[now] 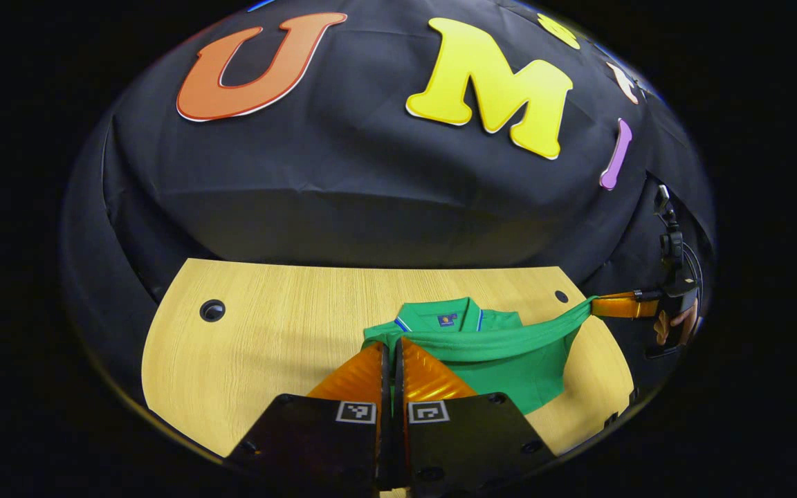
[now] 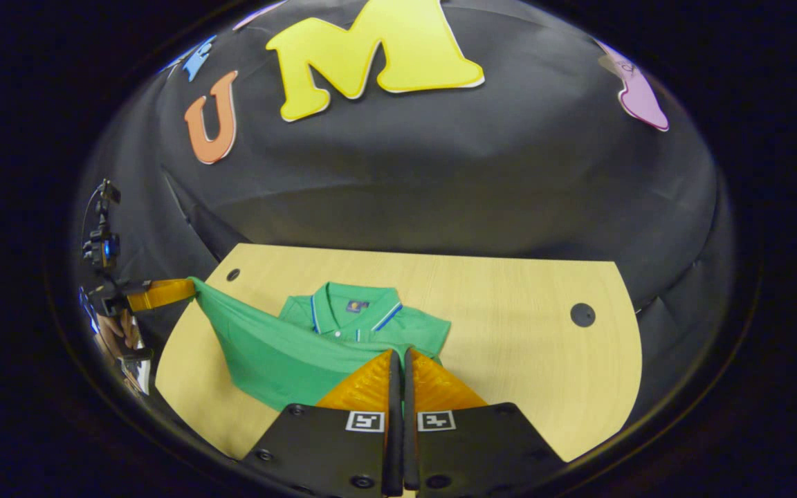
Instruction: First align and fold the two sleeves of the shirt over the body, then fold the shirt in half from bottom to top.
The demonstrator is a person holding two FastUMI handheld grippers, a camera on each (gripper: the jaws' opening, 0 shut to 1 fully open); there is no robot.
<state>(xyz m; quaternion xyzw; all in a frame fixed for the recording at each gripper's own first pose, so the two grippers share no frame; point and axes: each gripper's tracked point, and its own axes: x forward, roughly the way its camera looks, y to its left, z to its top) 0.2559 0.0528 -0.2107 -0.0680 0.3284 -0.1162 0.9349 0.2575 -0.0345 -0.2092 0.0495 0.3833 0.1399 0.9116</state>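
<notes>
The shirt's (image 1: 502,346) hem is pinched by both grippers (image 1: 393,346) (image 2: 402,354), fingers pressed together, lifted for folding toward the collar at mid-frame; tabletop (image 1: 281,325) beneath.

Two gripper cams, low over the table, both facing the booth's back wall.
Left gripper view: rides the left gripper (image 1: 393,346), looks fwd along its fingers, close on the green polo shirt (image 1: 481,349); right gripper (image 1: 596,306) far off at right edge. Right gripper view: same setup on its own gripper (image 2: 400,356), other one at far left. Shared: shirt, wooden table (image 1: 267,325), wall.
</notes>
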